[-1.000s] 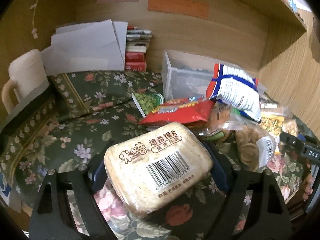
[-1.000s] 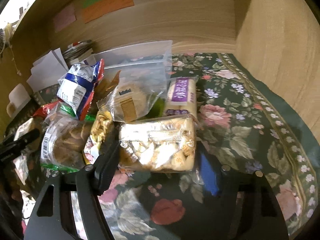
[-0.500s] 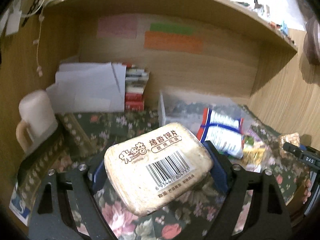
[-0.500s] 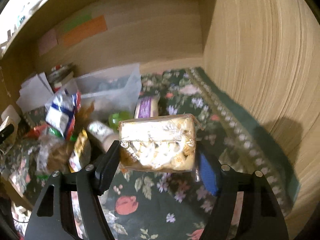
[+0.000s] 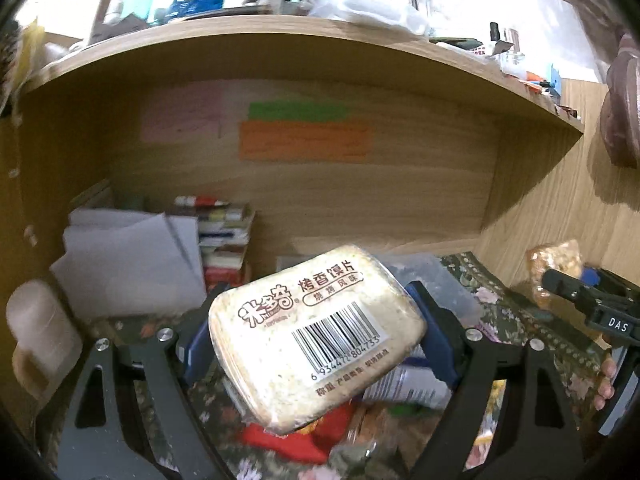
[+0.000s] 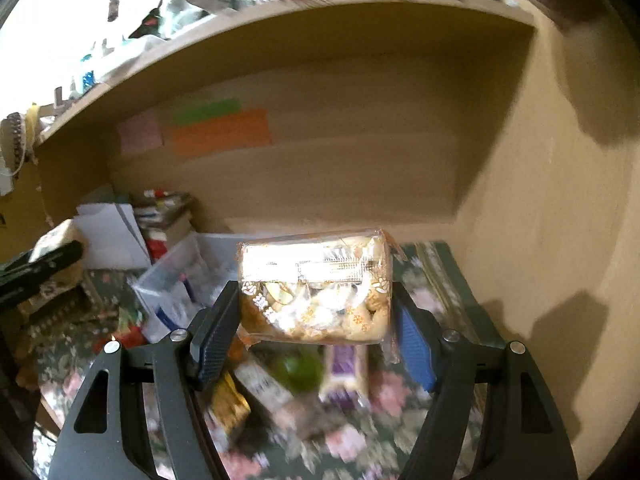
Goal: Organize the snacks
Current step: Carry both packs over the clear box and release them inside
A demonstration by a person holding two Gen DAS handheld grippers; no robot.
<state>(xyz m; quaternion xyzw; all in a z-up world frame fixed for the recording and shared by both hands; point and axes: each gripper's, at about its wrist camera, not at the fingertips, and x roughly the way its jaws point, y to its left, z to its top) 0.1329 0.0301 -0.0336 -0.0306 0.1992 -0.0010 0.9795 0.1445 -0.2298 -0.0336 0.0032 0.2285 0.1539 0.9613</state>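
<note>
My left gripper [image 5: 316,336] is shut on a beige pack of baked bun chips [image 5: 316,332] with a barcode and holds it high above the floral cloth. My right gripper [image 6: 316,328] is shut on a clear bag of small cookies [image 6: 316,292], also lifted. That bag and the right gripper show at the right edge of the left wrist view [image 5: 556,276]. A clear plastic bin [image 6: 172,284] sits at the back by the wall. The snack pile [image 6: 280,384] lies blurred below both grippers.
A wooden back wall with pink, green and orange notes [image 5: 304,140] and a shelf above enclose the nook. White papers [image 5: 128,264], stacked books [image 5: 224,240] and a cream mug [image 5: 40,328] stand at the left. A wooden side wall [image 6: 560,240] rises at the right.
Both grippers have risen well above the snack pile with their packs still held. The views now tilt up to the shelf and wall; the pile has dropped low in frame.
</note>
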